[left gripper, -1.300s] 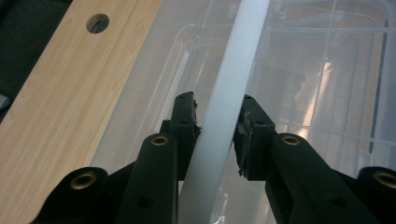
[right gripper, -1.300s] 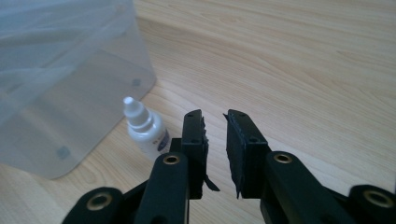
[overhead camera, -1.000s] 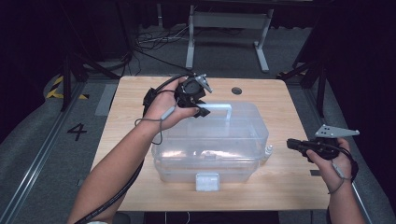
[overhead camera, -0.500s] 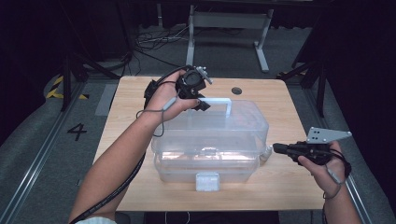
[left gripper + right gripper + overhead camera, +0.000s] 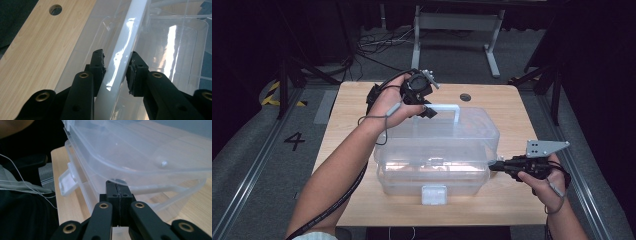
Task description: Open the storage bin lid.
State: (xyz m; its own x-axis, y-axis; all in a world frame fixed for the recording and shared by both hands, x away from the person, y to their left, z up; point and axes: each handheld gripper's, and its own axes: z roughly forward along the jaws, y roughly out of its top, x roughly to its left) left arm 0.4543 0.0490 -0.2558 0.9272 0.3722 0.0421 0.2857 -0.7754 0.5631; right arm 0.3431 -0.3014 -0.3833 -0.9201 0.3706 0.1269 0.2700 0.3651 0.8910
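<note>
A clear plastic storage box point(image 5: 437, 150) with a clear lid point(image 5: 140, 150) stands in the middle of the wooden table point(image 5: 347, 115). Its white handle point(image 5: 447, 107) rises from the top of the lid. My left gripper point(image 5: 427, 111) comes in from the left and is shut on that handle point(image 5: 125, 45), which runs between the two pads in the left gripper view point(image 5: 116, 67). My right gripper point(image 5: 493, 166) is shut with nothing in it. Its tips point(image 5: 117, 188) rest against the box's right side, just under the lid's rim.
A white latch point(image 5: 434, 194) hangs on the box's front wall, and another latch flap point(image 5: 66, 182) sticks out in the right gripper view. A round hole point(image 5: 465, 97) lies in the table behind the box. Bare tabletop borders the box left and right.
My right hand has moved left, from the table's right edge to the box's right side. The left gripper has stayed on the handle.
</note>
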